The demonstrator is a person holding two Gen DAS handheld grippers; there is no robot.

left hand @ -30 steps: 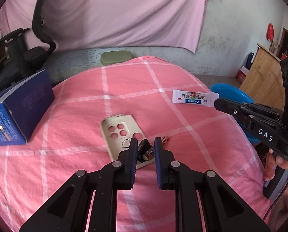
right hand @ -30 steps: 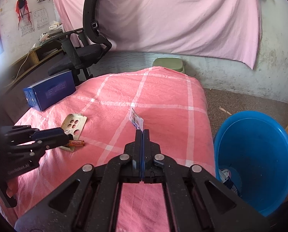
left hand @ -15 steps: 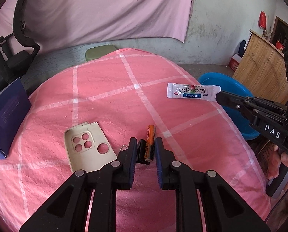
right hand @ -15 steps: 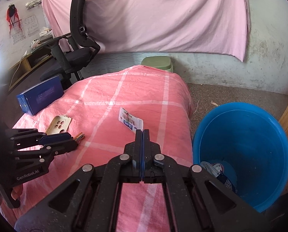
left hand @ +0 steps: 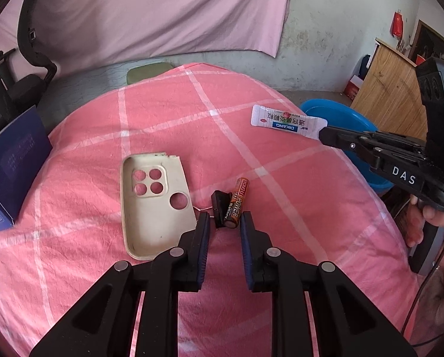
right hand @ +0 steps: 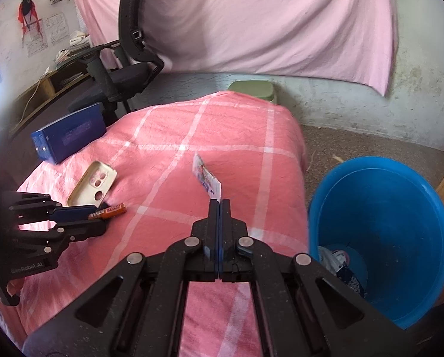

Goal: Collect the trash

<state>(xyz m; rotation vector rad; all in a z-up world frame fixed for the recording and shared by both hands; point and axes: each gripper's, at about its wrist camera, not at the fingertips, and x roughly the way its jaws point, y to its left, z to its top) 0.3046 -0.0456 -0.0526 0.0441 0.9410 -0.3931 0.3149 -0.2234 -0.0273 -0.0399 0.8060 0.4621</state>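
Battery slid from left tongs; bucket's trash shows rightward only.

one orange battery near the middle; one small black block touching its left side; one beige phone case further left; one white sachet far right; one blue box far left; one blue bucket right; two grippers.

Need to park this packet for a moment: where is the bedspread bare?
Bare: the far stretch between the blue box and the green stool, and the strip beside the blue tub. Crowded: near left, around the phone case and battery.
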